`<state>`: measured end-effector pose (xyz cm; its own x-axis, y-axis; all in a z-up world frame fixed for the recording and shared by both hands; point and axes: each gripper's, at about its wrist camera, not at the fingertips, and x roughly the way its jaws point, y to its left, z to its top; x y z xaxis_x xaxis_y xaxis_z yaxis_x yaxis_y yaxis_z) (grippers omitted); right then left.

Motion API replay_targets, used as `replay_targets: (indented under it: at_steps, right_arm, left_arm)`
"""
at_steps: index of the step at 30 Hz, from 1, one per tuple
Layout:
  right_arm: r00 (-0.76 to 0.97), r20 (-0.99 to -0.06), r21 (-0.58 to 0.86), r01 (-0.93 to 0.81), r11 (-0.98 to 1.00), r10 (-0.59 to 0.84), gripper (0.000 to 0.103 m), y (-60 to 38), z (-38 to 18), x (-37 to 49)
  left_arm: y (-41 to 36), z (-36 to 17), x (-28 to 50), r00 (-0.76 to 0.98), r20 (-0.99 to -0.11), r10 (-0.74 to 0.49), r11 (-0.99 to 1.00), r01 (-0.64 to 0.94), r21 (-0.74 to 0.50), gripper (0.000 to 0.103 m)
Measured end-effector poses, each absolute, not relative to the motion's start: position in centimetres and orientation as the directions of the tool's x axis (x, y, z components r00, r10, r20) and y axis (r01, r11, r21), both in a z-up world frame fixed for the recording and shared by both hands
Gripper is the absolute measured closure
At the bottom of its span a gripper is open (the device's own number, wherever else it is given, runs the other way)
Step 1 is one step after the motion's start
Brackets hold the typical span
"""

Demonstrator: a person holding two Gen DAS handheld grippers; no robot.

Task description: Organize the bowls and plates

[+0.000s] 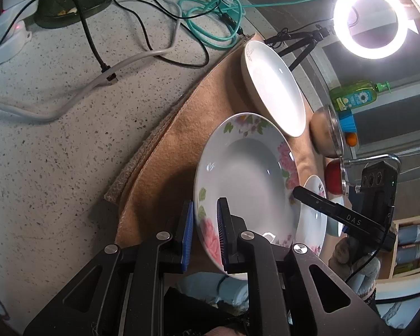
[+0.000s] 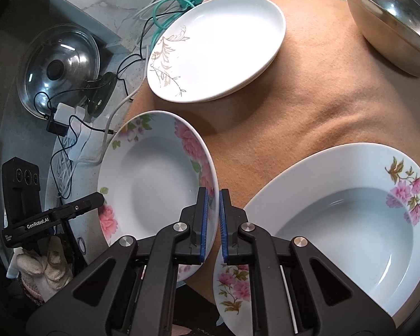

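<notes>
Both grippers were on the pink-flowered plate (image 2: 154, 179): the right gripper (image 2: 213, 224) pinched its rim at lower centre, and the left gripper (image 1: 204, 229) clamped the opposite edge, holding it tilted over the tan cloth (image 2: 308, 112). I'd have let one side go before carrying it to the matching plate (image 2: 336, 224) at lower right, and lowered it flat.

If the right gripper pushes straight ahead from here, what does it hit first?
The right gripper already grips the pink-flowered plate by its rim, so that moves with it. Beyond lies the tan cloth, then probably the white gold-leaf plate; depth unclear.
</notes>
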<state>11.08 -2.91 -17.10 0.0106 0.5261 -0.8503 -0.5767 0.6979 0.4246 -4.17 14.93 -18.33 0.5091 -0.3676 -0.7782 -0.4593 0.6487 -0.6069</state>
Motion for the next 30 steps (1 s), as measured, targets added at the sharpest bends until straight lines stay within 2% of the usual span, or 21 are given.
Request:
replay_targets:
  at_steps: [14, 30]
  right_arm:
    - [0.070, -0.824, 0.432, -0.565, 0.703, 0.562, 0.095, -4.7, -14.8, 10.8]
    - [0.192, -0.804, 0.442, -0.440, 0.782, 0.563, 0.095, -13.9, -12.9, 10.7]
  left_arm:
    - [13.9, -16.0, -3.2, 0.531, -0.765, -0.364, 0.688, -0.401, -0.605, 0.090]
    - [7.8, -14.7, 1.9, 0.488, -0.740, -0.462, 0.744, -0.240, -0.623, 0.090]
